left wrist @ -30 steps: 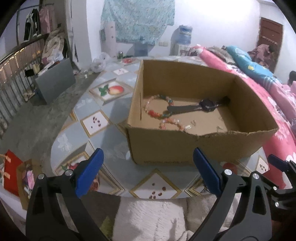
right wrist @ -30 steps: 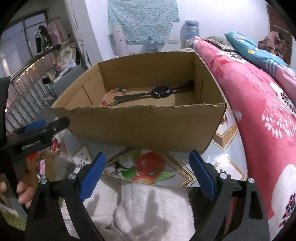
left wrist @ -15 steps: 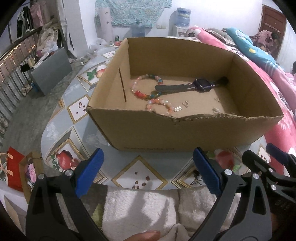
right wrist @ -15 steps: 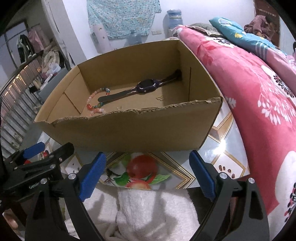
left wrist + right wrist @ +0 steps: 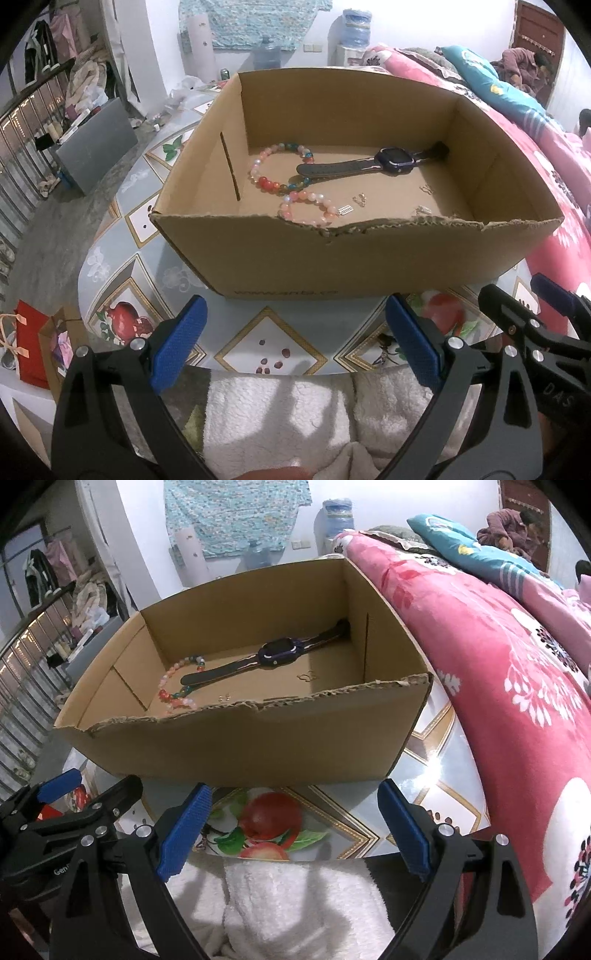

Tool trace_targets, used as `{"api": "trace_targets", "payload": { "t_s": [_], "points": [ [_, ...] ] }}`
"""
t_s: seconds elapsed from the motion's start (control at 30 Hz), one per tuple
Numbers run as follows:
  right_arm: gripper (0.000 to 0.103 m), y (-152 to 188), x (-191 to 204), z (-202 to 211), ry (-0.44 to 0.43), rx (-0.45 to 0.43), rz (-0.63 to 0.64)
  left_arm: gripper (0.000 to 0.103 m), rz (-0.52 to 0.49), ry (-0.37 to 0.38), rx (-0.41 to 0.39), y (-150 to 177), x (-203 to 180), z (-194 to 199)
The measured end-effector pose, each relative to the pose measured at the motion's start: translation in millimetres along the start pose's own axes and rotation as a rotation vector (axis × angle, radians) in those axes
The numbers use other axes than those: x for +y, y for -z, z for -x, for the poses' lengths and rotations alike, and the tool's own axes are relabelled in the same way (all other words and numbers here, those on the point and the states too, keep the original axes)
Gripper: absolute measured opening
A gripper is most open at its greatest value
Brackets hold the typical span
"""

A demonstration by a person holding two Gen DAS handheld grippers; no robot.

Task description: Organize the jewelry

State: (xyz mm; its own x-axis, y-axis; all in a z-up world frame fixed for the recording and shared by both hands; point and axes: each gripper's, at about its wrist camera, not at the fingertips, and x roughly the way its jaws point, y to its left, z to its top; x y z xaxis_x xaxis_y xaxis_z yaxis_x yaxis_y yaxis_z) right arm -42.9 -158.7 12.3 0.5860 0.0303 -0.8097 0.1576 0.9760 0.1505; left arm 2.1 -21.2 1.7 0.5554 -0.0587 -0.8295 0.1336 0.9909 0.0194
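Both the left tongs [image 5: 291,345] and the right tongs [image 5: 293,827] hang spread wide and empty at the near edge of the fruit-patterned tiled desk [image 5: 266,354], likely ready to reach in. Beyond, the open brown cardboard box [image 5: 369,258] holds the jewelry: two coloured bead bracelets [image 5: 280,173] under the strap of a dark wristwatch [image 5: 395,162]. Small metal trinkets [image 5: 360,199] show clearly only from the left; the right view shows the pink floral bed quilt [image 5: 517,657].
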Motion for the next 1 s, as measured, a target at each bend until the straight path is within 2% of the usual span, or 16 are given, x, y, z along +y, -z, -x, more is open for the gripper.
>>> {"api": "trace_targets", "payload": {
  "t_s": [1.0],
  "points": [
    [0.089, 1.2, -5.0, -2.3, 0.024, 0.013, 0.005, 0.093, 0.006, 0.001, 0.04, 0.0, 0.9, -8.2]
  ]
}}
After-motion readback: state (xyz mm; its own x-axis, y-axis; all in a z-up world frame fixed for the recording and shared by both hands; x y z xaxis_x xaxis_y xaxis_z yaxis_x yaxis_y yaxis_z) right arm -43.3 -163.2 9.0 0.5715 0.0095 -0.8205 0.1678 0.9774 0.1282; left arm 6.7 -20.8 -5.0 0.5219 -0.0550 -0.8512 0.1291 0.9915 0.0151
